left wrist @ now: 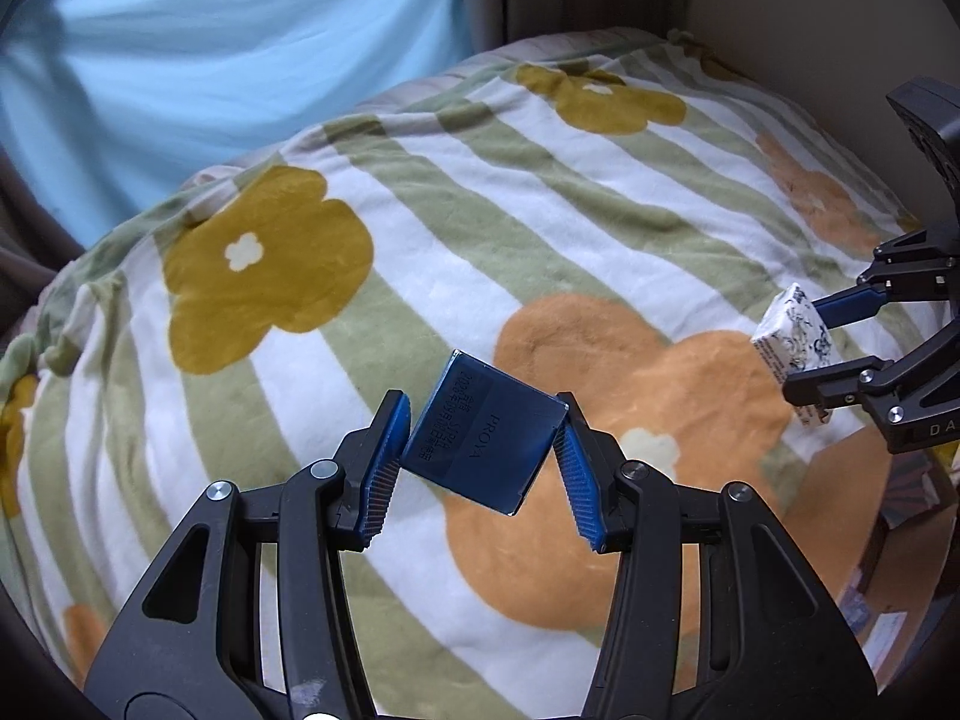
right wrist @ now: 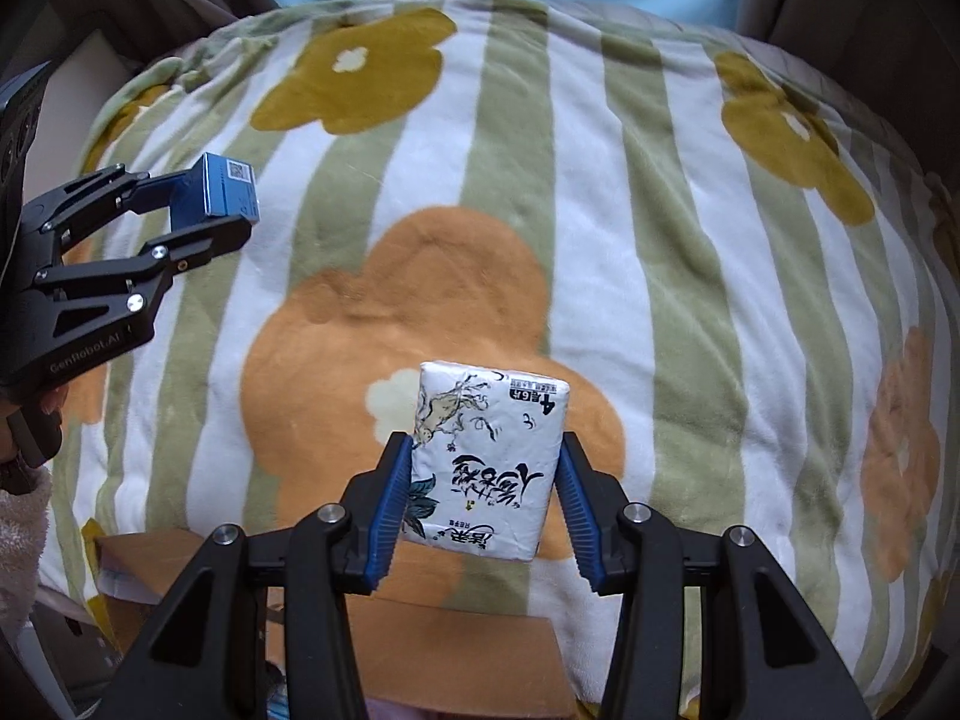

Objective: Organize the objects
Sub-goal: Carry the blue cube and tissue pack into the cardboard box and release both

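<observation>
My left gripper (left wrist: 485, 441) is shut on a small dark blue box (left wrist: 483, 435) printed "PROYA", held tilted above the flowered blanket (left wrist: 420, 228). The same box shows in the right wrist view (right wrist: 225, 189) at the left, held by the left gripper (right wrist: 231, 207). My right gripper (right wrist: 483, 483) is shut on a white tissue pack (right wrist: 489, 456) with black ink drawings, held above an orange flower on the blanket (right wrist: 600, 210). In the left wrist view the tissue pack (left wrist: 792, 336) and right gripper (left wrist: 807, 348) are at the right edge.
A brown cardboard box (right wrist: 456, 636) with open flaps sits below the blanket's near edge; it also shows in the left wrist view (left wrist: 864, 516). A light blue sheet (left wrist: 210, 60) lies beyond the blanket. A wall (left wrist: 810, 0) stands at the far right.
</observation>
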{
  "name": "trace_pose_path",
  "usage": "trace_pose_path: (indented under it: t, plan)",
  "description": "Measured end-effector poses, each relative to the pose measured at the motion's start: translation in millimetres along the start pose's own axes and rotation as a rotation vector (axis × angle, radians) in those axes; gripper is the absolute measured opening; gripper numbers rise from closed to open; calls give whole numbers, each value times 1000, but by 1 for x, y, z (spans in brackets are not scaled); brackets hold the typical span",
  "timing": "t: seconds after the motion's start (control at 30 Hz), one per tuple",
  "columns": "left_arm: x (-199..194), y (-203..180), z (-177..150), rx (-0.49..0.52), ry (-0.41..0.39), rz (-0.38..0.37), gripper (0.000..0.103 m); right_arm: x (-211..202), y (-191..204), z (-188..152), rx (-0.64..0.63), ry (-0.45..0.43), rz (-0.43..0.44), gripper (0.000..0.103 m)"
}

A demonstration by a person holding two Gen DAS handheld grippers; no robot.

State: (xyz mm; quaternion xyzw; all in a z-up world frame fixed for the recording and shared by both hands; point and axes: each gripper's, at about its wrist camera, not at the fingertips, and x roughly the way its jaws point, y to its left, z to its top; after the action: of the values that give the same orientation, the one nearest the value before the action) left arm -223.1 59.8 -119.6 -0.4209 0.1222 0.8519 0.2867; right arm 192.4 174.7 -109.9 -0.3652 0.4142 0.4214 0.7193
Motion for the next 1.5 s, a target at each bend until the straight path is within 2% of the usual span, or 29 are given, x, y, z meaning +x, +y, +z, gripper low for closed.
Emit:
trace_pose_path:
  t: [0.13,0.4,0.6,0.73,0.93,1.17,1.33,1.5]
  plan:
    - [-27,-12,-7,-20,-10,23,45,-16,9,-1,-32,-21,16,44]
    - [-81,-41,-35,-101,-28,58,45,-56,24,-29,-107,-84,46,44]
    - [-113,-69,-65,-157,-23,90,45,-76,29,-57,-128,-84,55,44]
    - [-128,-89,-90,-231,-4,89,45,-81,34,-74,-149,-77,65,44]
    - [-133,-119,-135,-297,54,102,45,-83,40,-97,-167,-67,86,44]
    - [-124,-141,-177,-376,116,74,45,-68,39,-127,-158,-15,95,44]
    - [-117,-154,-199,-388,151,76,45,-52,39,-151,-151,35,65,44]
    - [-116,-157,-209,-402,167,80,45,-40,35,-168,-129,83,71,44]
